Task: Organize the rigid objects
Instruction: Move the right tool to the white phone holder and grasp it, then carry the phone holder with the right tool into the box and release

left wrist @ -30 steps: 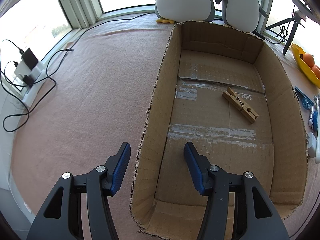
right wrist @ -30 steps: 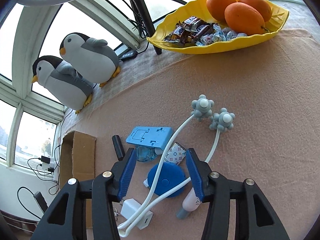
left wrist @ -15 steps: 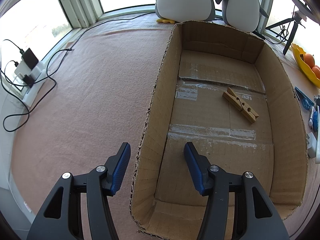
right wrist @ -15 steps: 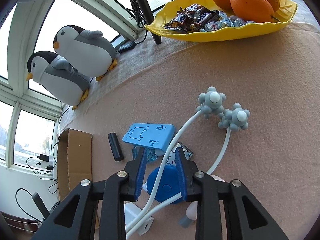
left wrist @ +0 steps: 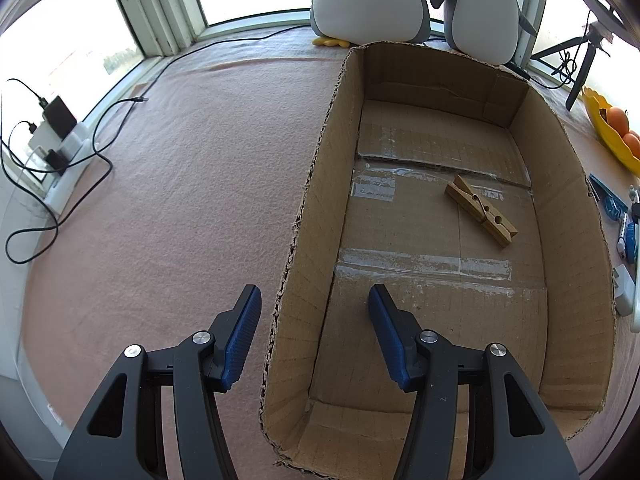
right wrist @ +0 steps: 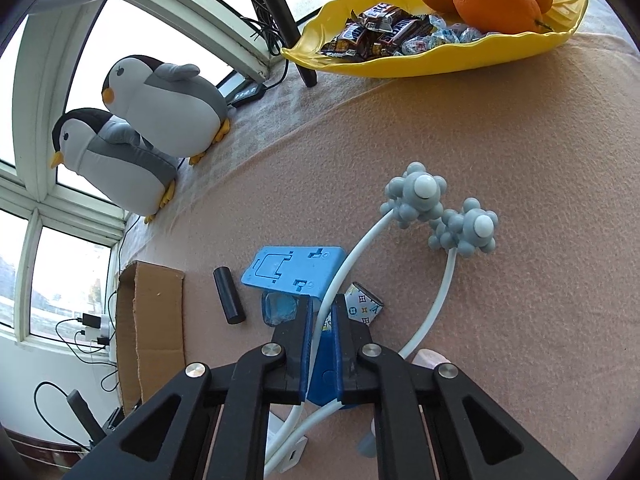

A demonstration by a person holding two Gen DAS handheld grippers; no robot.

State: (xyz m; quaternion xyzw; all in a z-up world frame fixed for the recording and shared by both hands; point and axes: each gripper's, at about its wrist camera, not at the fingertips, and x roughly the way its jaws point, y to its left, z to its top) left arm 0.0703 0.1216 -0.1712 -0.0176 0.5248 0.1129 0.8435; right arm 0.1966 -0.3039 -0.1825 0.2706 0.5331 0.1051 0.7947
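Two grippers here, and they're doing very different things. Right gripper [right wrist: 321, 300], bottom middle of its view: the jaws have just been closing and are now nearly together, pinching one white stalk [right wrist: 352, 256] that runs up between the blue pads to a knobbly grey head [right wrist: 420, 196]. A second stalk and head sit just to the right, outside the jaws.

Under that gripper there's a blue round thing [right wrist: 324, 376], mostly covered, so I can't say what it is. A white plug [right wrist: 292, 456] peeks out at the bottom edge, cut off. Something pale at lower right is hidden behind the gripper arm too.

Just past the fingertips: a patterned little box [right wrist: 362, 304], a clear blue lump [right wrist: 278, 308] that's hard to make out, a flat blue stand [right wrist: 294, 266], and a black cylinder [right wrist: 229, 296] to their left, all on the pink tabletop [right wrist: 520, 280].

Left gripper [left wrist: 314, 292] is released, jaws spread wide and straddling the near left wall of the cardboard box [left wrist: 576, 240] without touching it. Inside the box, right of centre, lies a wooden clothespin [left wrist: 480, 210].

Further back, two plush penguins [right wrist: 160, 100] by the window, heads cropped in the left view. Top right of the right view: a yellow tray [right wrist: 440, 60] with oranges [right wrist: 492, 0] and candy.
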